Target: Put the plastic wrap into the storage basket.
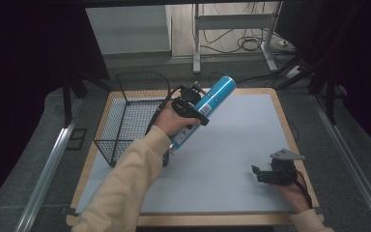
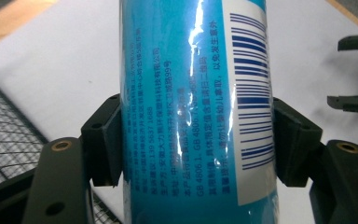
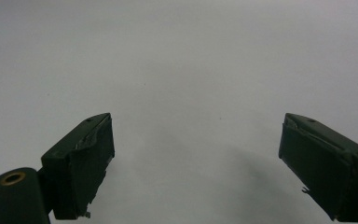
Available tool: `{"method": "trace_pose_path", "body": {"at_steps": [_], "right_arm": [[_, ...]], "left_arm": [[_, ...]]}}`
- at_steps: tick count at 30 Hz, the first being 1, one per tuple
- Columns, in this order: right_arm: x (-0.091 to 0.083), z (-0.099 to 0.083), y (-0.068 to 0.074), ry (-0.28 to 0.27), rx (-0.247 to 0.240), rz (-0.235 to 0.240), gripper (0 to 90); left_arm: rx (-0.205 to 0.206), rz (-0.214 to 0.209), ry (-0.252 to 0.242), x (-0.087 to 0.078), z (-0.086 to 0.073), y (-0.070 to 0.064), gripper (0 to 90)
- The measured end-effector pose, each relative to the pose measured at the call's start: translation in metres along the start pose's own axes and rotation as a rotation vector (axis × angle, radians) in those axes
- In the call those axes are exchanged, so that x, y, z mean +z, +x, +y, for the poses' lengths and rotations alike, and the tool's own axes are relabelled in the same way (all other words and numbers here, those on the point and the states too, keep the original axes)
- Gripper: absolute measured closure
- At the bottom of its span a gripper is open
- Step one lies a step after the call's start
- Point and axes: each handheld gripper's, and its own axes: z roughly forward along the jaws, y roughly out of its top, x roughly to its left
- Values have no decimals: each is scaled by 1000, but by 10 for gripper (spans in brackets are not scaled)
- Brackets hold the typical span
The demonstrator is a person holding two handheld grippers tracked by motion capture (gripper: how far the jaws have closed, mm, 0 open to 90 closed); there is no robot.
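Note:
A tall blue canister point(image 1: 207, 105) with a white label and barcode is held tilted above the table, just right of a black wire basket point(image 1: 131, 112). My left gripper point(image 1: 189, 107) is shut on the canister point(image 2: 193, 107) around its middle, one jaw pressing each side. My right gripper point(image 1: 260, 173) rests low over the grey mat point(image 1: 232, 159) near the front right corner, open with nothing between its jaws. In the right gripper view the right gripper point(image 3: 196, 154) faces bare grey mat point(image 3: 186, 60).
The wire basket point(image 2: 4, 130) stands at the table's left side, its mesh visible beside my left jaw. A wooden table edge point(image 1: 290, 125) frames the mat. Metal rails run along both sides, and a desk frame with cables stands beyond the far edge.

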Motion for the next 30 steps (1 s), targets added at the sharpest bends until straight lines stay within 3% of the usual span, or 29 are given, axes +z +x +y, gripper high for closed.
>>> {"method": "trace_pose_path", "body": {"at_steps": [12,30], "right_arm": [[0,0,0,2,1,0,103],[1,-1,-1,7,4,1,103]], "left_arm": [[-38,24,-38,-16,-2,21,316],[-75,54,-62,-23,-5,40,316]]}}
